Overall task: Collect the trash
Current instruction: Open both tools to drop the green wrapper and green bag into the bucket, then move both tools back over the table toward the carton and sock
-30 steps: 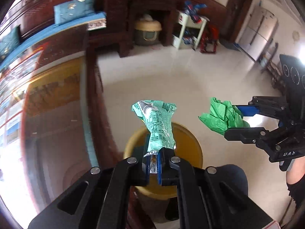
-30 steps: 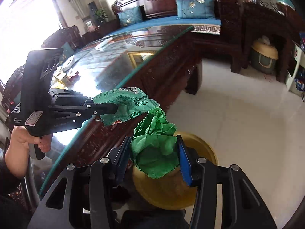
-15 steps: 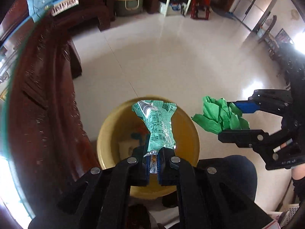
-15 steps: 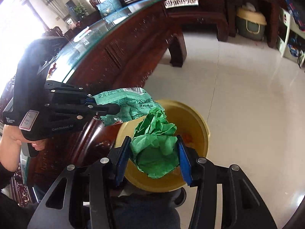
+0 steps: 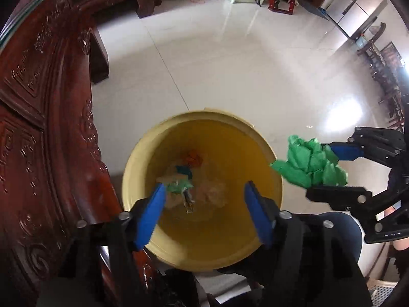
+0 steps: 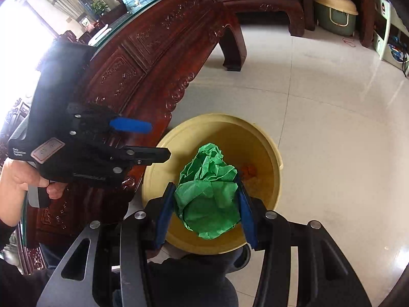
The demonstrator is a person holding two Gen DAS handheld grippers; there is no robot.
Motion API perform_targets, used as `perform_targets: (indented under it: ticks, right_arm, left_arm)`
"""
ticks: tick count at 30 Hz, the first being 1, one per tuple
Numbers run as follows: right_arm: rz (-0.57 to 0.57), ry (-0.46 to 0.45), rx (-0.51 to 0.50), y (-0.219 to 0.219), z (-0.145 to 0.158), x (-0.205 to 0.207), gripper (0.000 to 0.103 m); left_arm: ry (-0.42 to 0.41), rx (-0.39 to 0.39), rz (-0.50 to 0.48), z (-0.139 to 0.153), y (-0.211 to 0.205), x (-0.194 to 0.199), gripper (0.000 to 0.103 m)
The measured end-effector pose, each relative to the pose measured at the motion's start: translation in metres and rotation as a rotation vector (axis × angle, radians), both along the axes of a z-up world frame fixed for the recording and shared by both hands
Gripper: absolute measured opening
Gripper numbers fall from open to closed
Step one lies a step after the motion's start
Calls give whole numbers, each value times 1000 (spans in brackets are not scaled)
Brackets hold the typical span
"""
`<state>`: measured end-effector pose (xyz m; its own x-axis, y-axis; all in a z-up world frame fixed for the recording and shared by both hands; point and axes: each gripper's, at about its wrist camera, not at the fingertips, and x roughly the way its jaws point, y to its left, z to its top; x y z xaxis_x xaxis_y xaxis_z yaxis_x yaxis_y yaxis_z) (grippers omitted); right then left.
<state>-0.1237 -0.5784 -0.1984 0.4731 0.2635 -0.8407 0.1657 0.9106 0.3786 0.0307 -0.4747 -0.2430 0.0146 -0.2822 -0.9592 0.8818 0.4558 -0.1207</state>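
A yellow bucket [image 5: 143, 158] stands on the tiled floor below both grippers; it also shows in the right wrist view [image 6: 274, 176]. My left gripper [image 5: 203, 204] is open and empty over its mouth. The green snack wrapper [image 5: 179, 185] lies at the bucket's bottom among other trash. My right gripper [image 6: 205, 204] is shut on a crumpled green paper ball [image 6: 208, 192] and holds it above the bucket. In the left wrist view the ball [image 5: 309, 165] hangs at the bucket's right rim.
A carved dark wooden table [image 5: 43, 128] with a glass top stands close on the left of the bucket. A green and cream bin [image 6: 334, 12] and a white shelf [image 6: 386, 30] stand at the far wall. The person's legs are below the grippers.
My left gripper opened and the green snack wrapper dropped into the bucket. Both grippers tilted down and moved over the bucket. The right gripper still holds the paper ball.
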Motion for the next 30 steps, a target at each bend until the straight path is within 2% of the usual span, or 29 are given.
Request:
perform_targets:
  ticks: [3,9,14,18,21,30]
  right_arm:
    - [13,11,1,4,-3,5,47]
    - [38,29,-6,10,-8,12,47]
    - [54,39,-4,16,-13,17,49]
    - [56,66,-18,17,-17,23,61]
    - [53,71,-10,16,-19,24,61]
    - [35,70,-10,13,-16,16,61]
  left_arm:
    - [4,-4,19,-1,2,4,76]
    - [-24,9,99,-3,7,19,86]
    - [1,-12,123,-4,11,29,86]
    - [-19,5,84,-6,9,23,86]
    - [-39,10,65,-6,7,19,86]
    - [-27,9,43,-6,7,15,86]
